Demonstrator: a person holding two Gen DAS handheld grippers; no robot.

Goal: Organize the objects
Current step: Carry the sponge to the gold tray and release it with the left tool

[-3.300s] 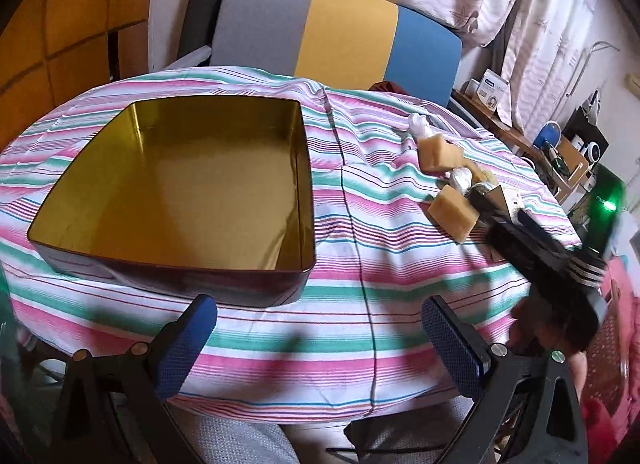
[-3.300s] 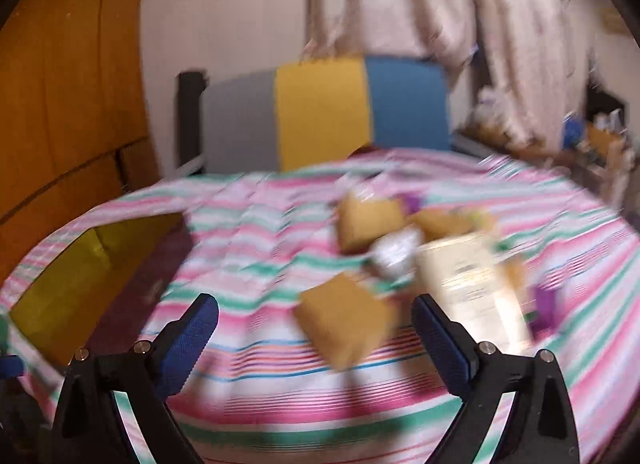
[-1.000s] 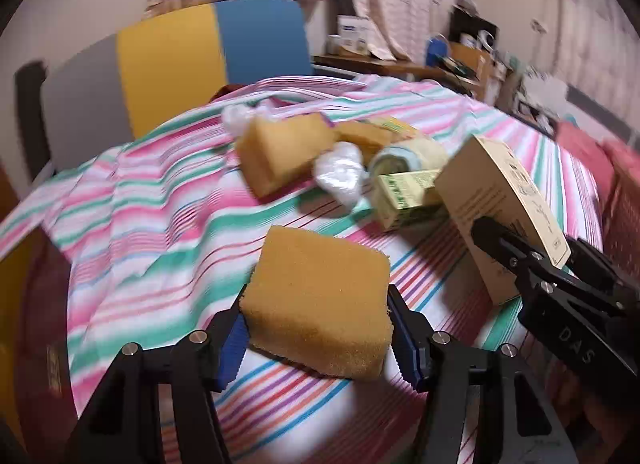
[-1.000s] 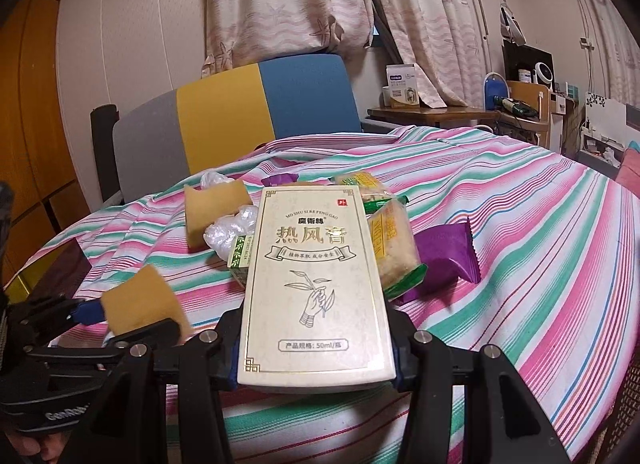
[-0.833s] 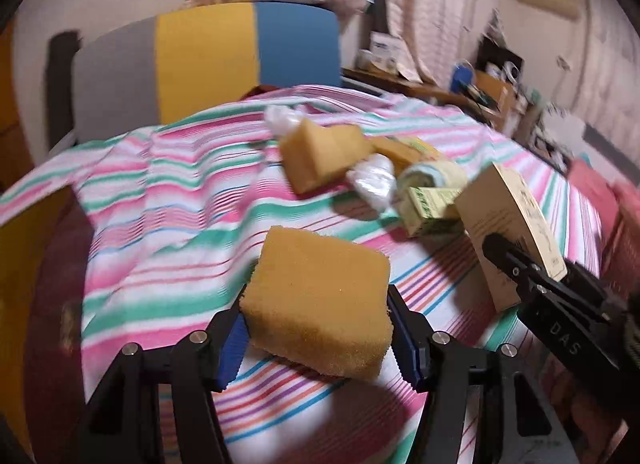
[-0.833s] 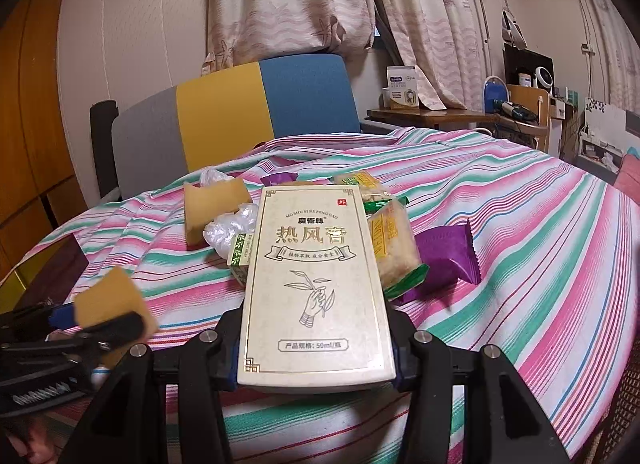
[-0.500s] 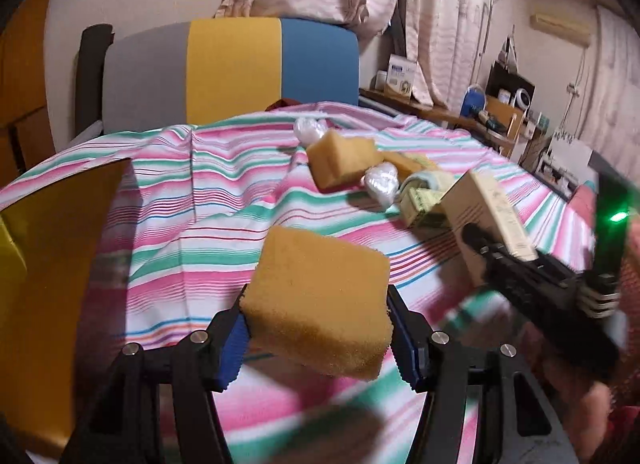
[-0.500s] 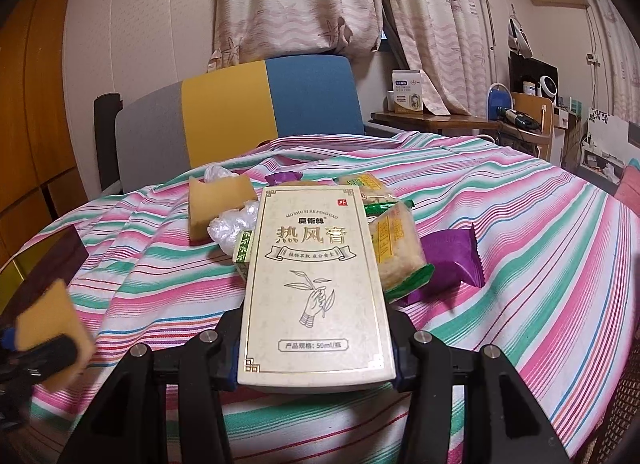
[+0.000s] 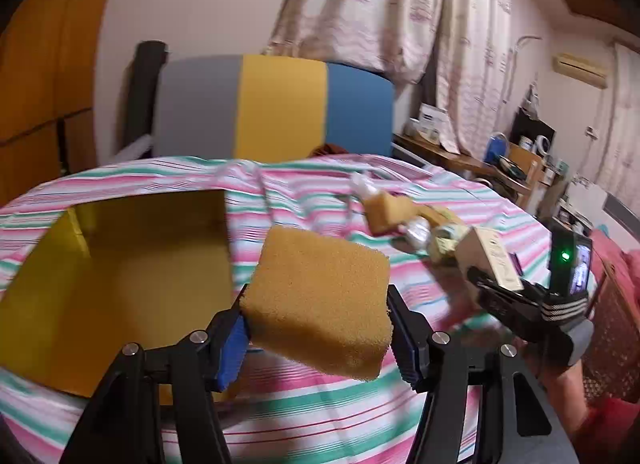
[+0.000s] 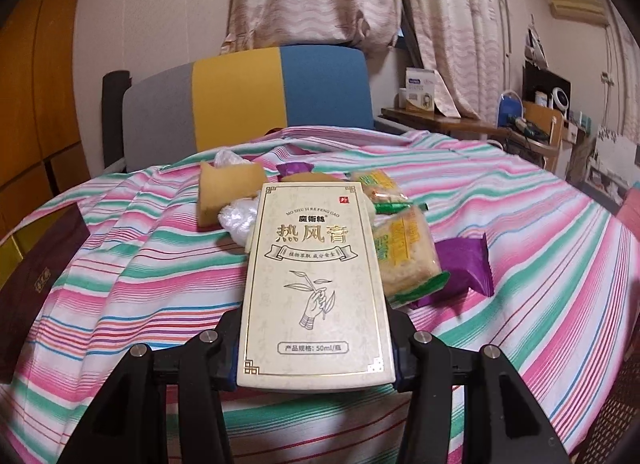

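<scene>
Left gripper point(image 9: 316, 328): jaws clamped on the yellow sponge point(image 9: 320, 300), which sits raised between the blue pads at lower centre of the left wrist view, clear of the striped tablecloth point(image 9: 312, 416). Change noted: a second ago the same sponge was framed against the pile of loose items; now the open gold-lined tin point(image 9: 120, 264) fills the left half of the frame, with its near corner just beside the left finger. The pile has shifted to the right middle of the frame. Finding: the sponge has been carried from the pile toward the tin and is near it but not yet over its interior. Release has not begun.

Right gripper point(image 10: 316, 352): jaws closed on the cream box point(image 10: 316, 276), held upright-tilted at lower centre of the right wrist view. Its position against the pile is unchanged from a second ago. Behind the box lie a second sponge point(image 10: 224, 188), a white plastic bundle point(image 10: 238, 220), yellow snack packets point(image 10: 404, 252) and a purple packet point(image 10: 464, 264). The tin's dark outer wall point(image 10: 36, 284) shows at the left edge.

Assessment: the tin's visible floor appears empty. The box appears to wait its turn; the remaining pile is untouched.
</scene>
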